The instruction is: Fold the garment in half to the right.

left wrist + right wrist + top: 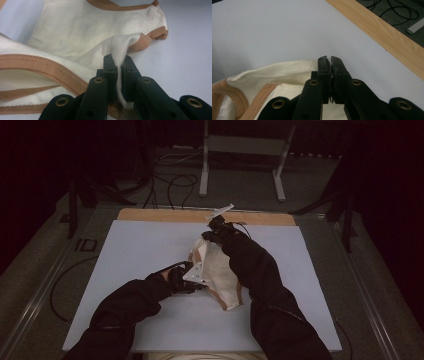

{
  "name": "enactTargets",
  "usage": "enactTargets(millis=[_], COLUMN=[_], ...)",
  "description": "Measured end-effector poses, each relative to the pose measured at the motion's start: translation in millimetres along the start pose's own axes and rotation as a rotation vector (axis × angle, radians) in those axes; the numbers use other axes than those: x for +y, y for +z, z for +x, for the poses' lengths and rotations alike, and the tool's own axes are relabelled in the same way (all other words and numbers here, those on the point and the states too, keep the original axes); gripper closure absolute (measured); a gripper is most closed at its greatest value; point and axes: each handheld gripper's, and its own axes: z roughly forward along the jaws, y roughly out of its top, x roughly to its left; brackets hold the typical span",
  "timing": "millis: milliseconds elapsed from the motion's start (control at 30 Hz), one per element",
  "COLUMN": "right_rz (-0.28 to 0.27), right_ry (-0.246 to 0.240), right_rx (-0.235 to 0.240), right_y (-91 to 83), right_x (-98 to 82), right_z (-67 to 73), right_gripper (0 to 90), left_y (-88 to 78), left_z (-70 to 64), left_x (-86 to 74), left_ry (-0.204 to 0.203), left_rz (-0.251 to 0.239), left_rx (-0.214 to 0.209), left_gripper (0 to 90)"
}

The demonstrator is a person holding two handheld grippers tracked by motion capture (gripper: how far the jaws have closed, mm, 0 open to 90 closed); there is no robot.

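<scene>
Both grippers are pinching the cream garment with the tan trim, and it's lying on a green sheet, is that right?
Not quite: the sheet is white, as the high view shows. The rest holds: the left gripper and the right gripper each pinch the cream garment with tan trim.

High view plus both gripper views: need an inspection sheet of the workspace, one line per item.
Surface: white sheet over a wooden board, the board's far edge bare.
Job's things: cream garment with tan trim, part lifted off the sheet between the grippers.
Clutter: nothing seen.
Grippers: left gripper shut on a pinch of the cream cloth near the trim; right gripper shut on the garment's edge, farther up the table.
Cables: black cables loop on the floor beyond the board; one runs left of the sheet.
Surroundings: grey stand behind the table, dark room, grey carpet.
</scene>
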Motion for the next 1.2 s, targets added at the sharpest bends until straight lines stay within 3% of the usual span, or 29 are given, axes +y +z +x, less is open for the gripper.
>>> enactTargets(millis=[700, 1200], right_rz=[-0.034, -0.036], right_ry=[0.032, 0.056], right_rx=[-0.027, -0.04], right_y=[-32.9, -41.3], right_x=[-22.4, -44.3], right_z=[-14.5, -21.2], right_gripper=[87.7, 87.6], left_y=[9.4, 23.5], left_z=[-3.1, -6.9], left_x=[26.6, 37.0], left_ry=[0.061, 0.089], left_rz=[0.01, 0.054], left_rx=[-0.031, -0.06], left_gripper=[84.8, 84.8])
